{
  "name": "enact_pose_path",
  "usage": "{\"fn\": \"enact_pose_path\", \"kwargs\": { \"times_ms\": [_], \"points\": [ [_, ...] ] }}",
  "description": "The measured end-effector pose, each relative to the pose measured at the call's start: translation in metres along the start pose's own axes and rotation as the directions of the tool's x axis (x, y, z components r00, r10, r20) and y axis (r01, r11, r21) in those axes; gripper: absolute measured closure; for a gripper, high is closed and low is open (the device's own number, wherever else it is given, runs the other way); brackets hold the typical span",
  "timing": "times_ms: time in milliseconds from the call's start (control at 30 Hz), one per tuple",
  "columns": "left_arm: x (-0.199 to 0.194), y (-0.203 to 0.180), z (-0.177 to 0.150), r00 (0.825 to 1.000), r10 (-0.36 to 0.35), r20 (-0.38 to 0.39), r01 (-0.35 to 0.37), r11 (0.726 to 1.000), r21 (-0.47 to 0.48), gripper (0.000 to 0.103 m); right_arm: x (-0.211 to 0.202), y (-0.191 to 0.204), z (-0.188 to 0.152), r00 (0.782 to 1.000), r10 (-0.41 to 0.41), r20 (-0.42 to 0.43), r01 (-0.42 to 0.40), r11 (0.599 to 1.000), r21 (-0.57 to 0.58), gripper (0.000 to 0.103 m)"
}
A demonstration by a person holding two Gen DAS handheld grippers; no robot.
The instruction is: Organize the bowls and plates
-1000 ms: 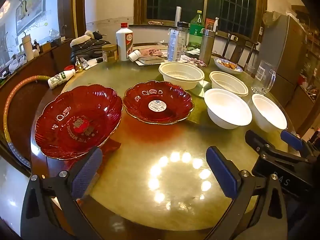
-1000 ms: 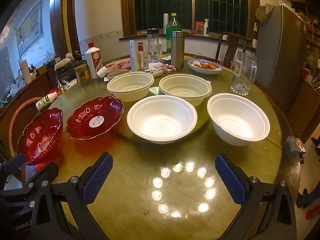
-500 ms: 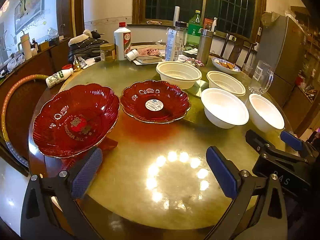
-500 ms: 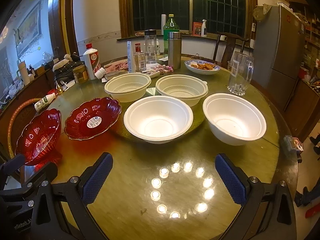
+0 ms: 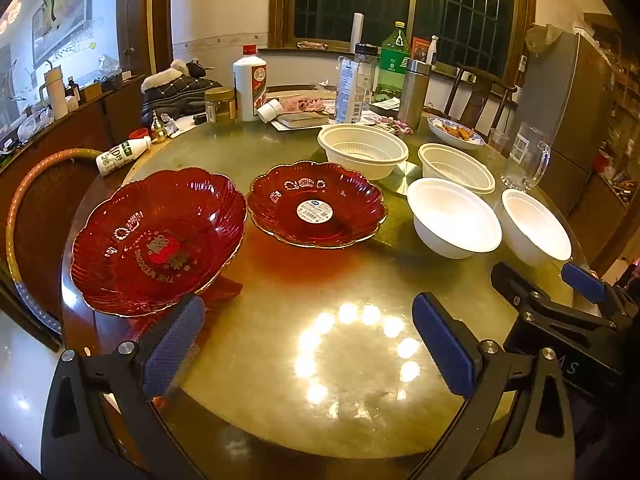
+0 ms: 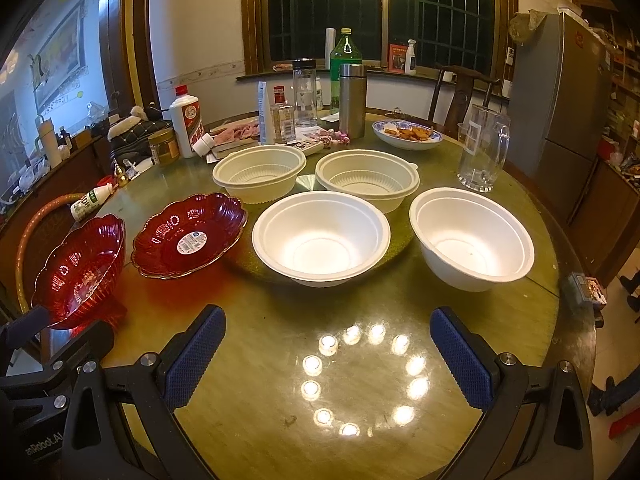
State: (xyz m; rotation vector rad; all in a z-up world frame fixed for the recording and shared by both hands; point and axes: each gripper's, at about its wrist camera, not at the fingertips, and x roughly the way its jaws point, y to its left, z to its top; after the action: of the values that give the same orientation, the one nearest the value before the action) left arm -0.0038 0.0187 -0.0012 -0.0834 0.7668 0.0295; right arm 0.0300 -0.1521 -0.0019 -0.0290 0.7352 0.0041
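Two red glass plates sit at the table's left: a tilted footed one [image 5: 156, 240] [image 6: 80, 268] and a flatter one with a sticker [image 5: 316, 208] [image 6: 188, 236]. Two white foam bowls [image 6: 322, 236] [image 6: 472, 236] stand in front of two cream ribbed bowls [image 6: 260, 172] [image 6: 368, 178]. My left gripper [image 5: 308, 344] is open over bare tabletop, its left finger just below the footed plate's rim. My right gripper [image 6: 326, 354] is open, short of the white bowls, nothing between its fingers.
The round table [image 6: 360, 400] carries clutter at the back: a white liquor bottle [image 6: 186, 120], a steel flask [image 6: 352, 100], a green bottle [image 6: 345, 56], a glass jug [image 6: 482, 148], a blue dish of food [image 6: 408, 134]. A small box [image 6: 586, 286] lies at the right edge.
Both grippers have drawn back and risen a little, so the plates and bowls sit slightly farther off. Nothing on the table has moved.
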Motion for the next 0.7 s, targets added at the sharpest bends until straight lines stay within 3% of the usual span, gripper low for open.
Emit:
{"fn": "enact_pose_path", "kwargs": {
  "times_ms": [700],
  "points": [
    [0.0007, -0.0006, -0.0003, 1.000, -0.001, -0.006, 0.001, 1.000, 0.006, 0.000, 0.0021, 0.0018, -0.0002, 1.000, -0.001, -0.003, 0.001, 1.000, -0.004, 0.000]
  ]
}}
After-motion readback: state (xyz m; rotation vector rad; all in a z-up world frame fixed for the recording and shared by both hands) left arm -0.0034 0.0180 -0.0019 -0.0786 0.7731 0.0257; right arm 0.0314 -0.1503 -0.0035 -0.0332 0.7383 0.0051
